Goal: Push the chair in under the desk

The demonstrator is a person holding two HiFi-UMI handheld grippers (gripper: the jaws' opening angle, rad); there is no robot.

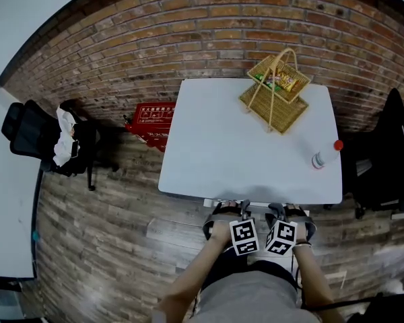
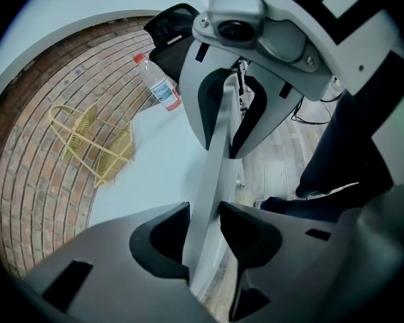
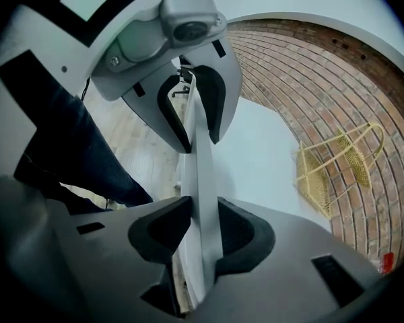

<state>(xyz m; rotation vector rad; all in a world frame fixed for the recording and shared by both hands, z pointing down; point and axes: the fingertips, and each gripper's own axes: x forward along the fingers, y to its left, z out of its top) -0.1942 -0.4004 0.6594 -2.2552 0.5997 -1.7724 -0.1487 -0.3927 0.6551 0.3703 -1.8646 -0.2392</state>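
Observation:
The white desk (image 1: 229, 147) stands against the brick wall. At its near edge only the thin top rim of the chair back (image 1: 259, 205) shows; the rest of the chair is hidden beneath the desk and my arms. My left gripper (image 1: 241, 212) and right gripper (image 1: 277, 213) sit side by side on that rim. In the left gripper view the pale rim (image 2: 212, 173) runs between the dark pads of the left gripper (image 2: 205, 231), which press on it. The right gripper view shows the same rim (image 3: 200, 173) clamped in the right gripper (image 3: 200, 231).
A yellow wire basket (image 1: 276, 89) and a clear bottle with a red cap (image 1: 325, 155) are on the desk. Black office chairs stand at the left (image 1: 37, 136) and right (image 1: 390, 153). A red crate (image 1: 151, 123) lies by the wall.

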